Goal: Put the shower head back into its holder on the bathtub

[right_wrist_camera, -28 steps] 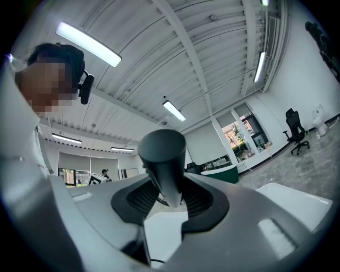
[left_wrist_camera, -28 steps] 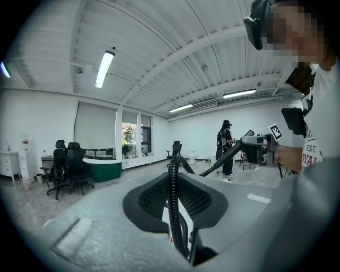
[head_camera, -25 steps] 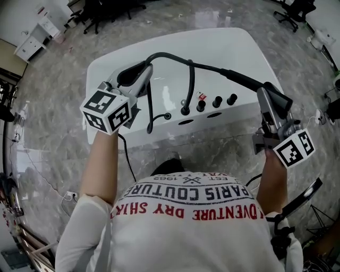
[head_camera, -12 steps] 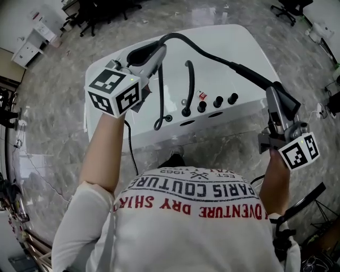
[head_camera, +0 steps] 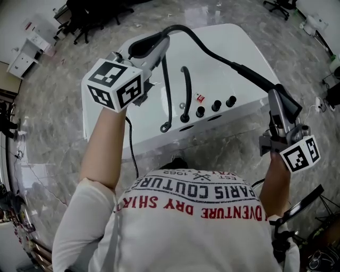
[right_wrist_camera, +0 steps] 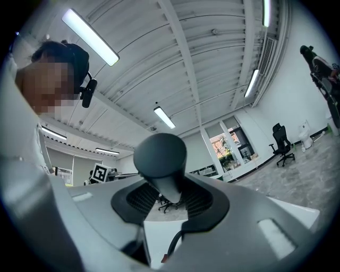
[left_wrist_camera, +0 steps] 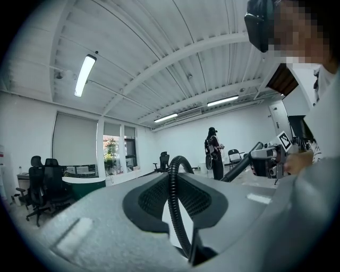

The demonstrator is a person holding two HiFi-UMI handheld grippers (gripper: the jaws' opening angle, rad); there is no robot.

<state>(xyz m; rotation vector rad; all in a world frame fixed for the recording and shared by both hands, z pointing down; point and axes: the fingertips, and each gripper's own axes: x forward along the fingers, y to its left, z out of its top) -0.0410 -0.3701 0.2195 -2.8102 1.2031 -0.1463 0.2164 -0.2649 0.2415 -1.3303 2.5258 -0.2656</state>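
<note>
The white bathtub [head_camera: 234, 48] stands in front of me on a marble floor. A black ribbed hose [head_camera: 212, 50] arcs above it from my left gripper [head_camera: 158, 43] to the black shower head [head_camera: 280, 98]. My right gripper [head_camera: 281, 109], at the tub's right corner, is shut on the shower head; the head's rounded end [right_wrist_camera: 159, 153] sticks up between the jaws. The left gripper [left_wrist_camera: 179, 204] is shut on the hose [left_wrist_camera: 172, 180], held high over the tub's left side. Loops of hose hang down to a fitting [head_camera: 184, 112] on the tub's near rim.
Three black knobs [head_camera: 215, 106] sit in a row on the tub's near ledge, with a small red tag [head_camera: 200, 97] behind them. Office chairs [head_camera: 90, 16] and white cabinets [head_camera: 21, 58] stand at the far left. A person [left_wrist_camera: 212, 146] stands far off.
My left gripper has risen and moved farther over the tub with the hose, lifting its arc and drawing the hanging loops up. The right gripper has stayed almost where it was.
</note>
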